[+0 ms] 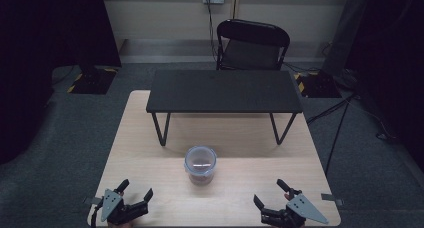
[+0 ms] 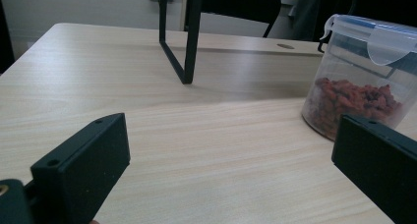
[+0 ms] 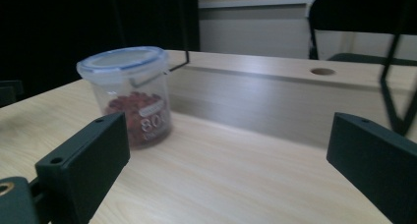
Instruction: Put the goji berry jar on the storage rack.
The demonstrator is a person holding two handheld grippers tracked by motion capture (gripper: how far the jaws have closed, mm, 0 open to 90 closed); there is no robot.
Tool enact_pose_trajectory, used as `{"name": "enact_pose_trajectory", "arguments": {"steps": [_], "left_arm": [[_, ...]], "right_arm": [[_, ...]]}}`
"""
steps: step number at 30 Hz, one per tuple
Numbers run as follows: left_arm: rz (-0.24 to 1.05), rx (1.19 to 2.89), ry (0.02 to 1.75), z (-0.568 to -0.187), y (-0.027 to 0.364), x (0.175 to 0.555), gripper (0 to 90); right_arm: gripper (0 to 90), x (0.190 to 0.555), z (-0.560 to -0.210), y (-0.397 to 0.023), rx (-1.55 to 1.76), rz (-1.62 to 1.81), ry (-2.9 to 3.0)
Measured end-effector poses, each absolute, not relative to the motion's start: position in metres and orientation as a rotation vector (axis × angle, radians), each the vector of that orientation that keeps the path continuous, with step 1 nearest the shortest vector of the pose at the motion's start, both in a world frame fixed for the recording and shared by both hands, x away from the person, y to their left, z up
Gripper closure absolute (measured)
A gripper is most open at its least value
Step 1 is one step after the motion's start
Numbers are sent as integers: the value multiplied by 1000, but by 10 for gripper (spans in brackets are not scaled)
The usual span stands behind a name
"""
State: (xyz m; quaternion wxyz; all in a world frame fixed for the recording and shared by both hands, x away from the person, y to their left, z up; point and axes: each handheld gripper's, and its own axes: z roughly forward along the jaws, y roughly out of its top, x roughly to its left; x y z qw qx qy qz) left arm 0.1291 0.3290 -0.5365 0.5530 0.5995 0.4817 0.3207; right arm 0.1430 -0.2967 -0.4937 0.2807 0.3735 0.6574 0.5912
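Left gripper (image 1: pixel 135 190) and right gripper (image 1: pixel 267 190) both rest at the near edge of the wooden table (image 1: pixel 150 193), jaws spread wide, grasping nothing. The lidded clear container (image 1: pixel 200 164) of reddish pieces stands upright between them, well apart from each, before the black stand (image 1: pixel 224 91).

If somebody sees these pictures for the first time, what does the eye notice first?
First, the clear plastic jar with reddish-brown pieces inside and its lid closed, standing alone in the middle of the wooden table. Behind it stands a small black bench on thin metal legs. At the near edge, the left gripper and right gripper wait with fingers open, apart from the jar.
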Motion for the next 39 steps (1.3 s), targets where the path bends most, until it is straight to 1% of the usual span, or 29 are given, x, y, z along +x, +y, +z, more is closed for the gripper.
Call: {"name": "enact_pose_trajectory", "arguments": {"steps": [8, 18, 31, 39], "left_arm": [[757, 1417, 1137, -537, 329, 129, 2], [755, 1414, 1138, -537, 330, 129, 2], [750, 1407, 1141, -537, 330, 129, 2], [748, 1404, 1141, -537, 330, 129, 2]], "right_arm": [[16, 165, -485, -267, 883, 1591, 1842], [13, 184, -483, -237, 831, 1614, 1893], [10, 200, -487, -198, 824, 1609, 1921], [4, 206, -487, -182, 850, 1584, 1938]]}}
